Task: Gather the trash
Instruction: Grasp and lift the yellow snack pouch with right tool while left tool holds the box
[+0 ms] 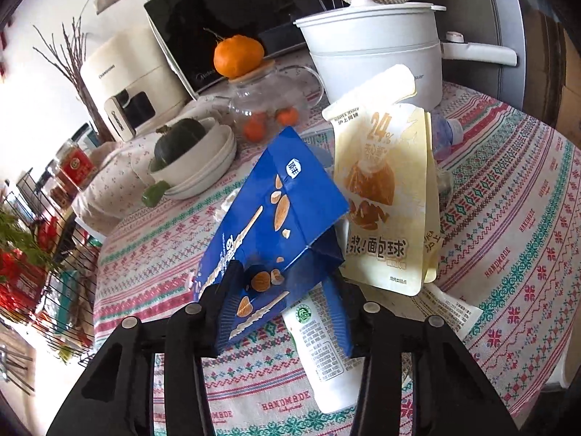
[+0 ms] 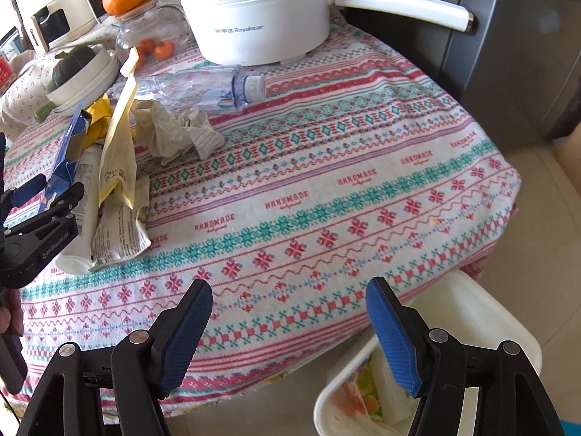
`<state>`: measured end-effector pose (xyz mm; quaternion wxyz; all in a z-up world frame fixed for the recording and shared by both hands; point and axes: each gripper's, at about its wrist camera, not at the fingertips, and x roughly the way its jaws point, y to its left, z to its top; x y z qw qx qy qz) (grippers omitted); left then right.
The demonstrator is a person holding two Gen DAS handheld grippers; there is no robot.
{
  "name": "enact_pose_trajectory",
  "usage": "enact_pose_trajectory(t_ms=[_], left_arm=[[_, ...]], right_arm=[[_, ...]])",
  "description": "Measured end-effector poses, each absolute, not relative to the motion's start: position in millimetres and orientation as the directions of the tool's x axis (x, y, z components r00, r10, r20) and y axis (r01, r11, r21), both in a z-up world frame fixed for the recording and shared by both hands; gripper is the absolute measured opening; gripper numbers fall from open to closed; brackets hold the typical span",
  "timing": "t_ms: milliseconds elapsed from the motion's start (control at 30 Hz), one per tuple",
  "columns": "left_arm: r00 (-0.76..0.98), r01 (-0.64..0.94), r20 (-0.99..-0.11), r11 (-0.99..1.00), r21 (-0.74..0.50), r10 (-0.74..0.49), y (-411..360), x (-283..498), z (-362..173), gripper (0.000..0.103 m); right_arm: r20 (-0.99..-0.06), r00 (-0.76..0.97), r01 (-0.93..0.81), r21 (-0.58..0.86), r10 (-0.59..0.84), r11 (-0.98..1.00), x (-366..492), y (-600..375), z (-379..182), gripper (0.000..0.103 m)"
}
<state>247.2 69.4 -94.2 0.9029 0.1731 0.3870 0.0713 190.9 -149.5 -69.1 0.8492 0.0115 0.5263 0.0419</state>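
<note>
My left gripper (image 1: 287, 287) is shut on a blue snack box (image 1: 279, 218), held tilted above the table; it also shows in the right wrist view (image 2: 61, 160), with the left gripper (image 2: 51, 196) at the left edge. A yellow bread pouch (image 1: 385, 196) stands behind it, over a white tube (image 1: 323, 356) and a printed wrapper (image 1: 446, 309). In the right wrist view, crumpled paper (image 2: 174, 130) and a clear plastic bottle (image 2: 203, 87) lie on the cloth. My right gripper (image 2: 288, 305) is open and empty at the table's near edge, above a white bin (image 2: 428, 374) holding scraps.
A white electric pot (image 2: 258, 11) with a long handle stands at the back. A glass teapot with an orange on top (image 1: 268, 87), stacked bowls with a green squash (image 1: 192, 160), an air fryer (image 1: 134, 76) and a microwave (image 1: 232, 25) crowd the far side. A wire rack (image 1: 43, 254) stands left.
</note>
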Motion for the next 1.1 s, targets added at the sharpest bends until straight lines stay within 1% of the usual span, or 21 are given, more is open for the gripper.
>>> enact_pose_trajectory(t_ms=[133,200,300,500,700,767,1100], left_arm=[[0.714,-0.012,-0.653,0.937,0.349,0.252,84,236,-76,0.036],[0.721,-0.035,-0.650,0.948,0.315,0.242,97,230,-67,0.032],[0.714,-0.072,-0.669,0.972,0.224,0.207,124,224,-54,0.028],[0.693,-0.161,-0.711,0.987,0.002,0.115,181,212,-42,0.026],[0.698,-0.184,-0.715,0.975,-0.122,0.043,210,195,-31,0.026],[0.703,-0.181,-0.711,0.973,-0.142,0.027,216,189,-26,0.026],[0.701,-0.181,-0.712,0.974,-0.136,0.031,225,172,-20,0.026]], right_arm=[[-0.888,0.446,-0.068,0.090,0.111,0.994,199,-134,-70,0.074],[-0.885,0.449,-0.077,0.104,0.128,0.992,203,-125,-69,0.074],[-0.875,0.451,-0.101,0.142,0.173,0.985,211,-108,-70,0.074],[-0.859,0.450,-0.161,0.192,0.245,0.968,226,-76,-82,0.074],[-0.821,0.441,-0.201,0.301,0.361,0.932,252,-57,-96,0.074],[-0.806,0.449,-0.212,0.325,0.387,0.922,260,-52,-99,0.073],[-0.763,0.441,-0.178,0.441,0.472,0.879,295,-45,-121,0.060]])
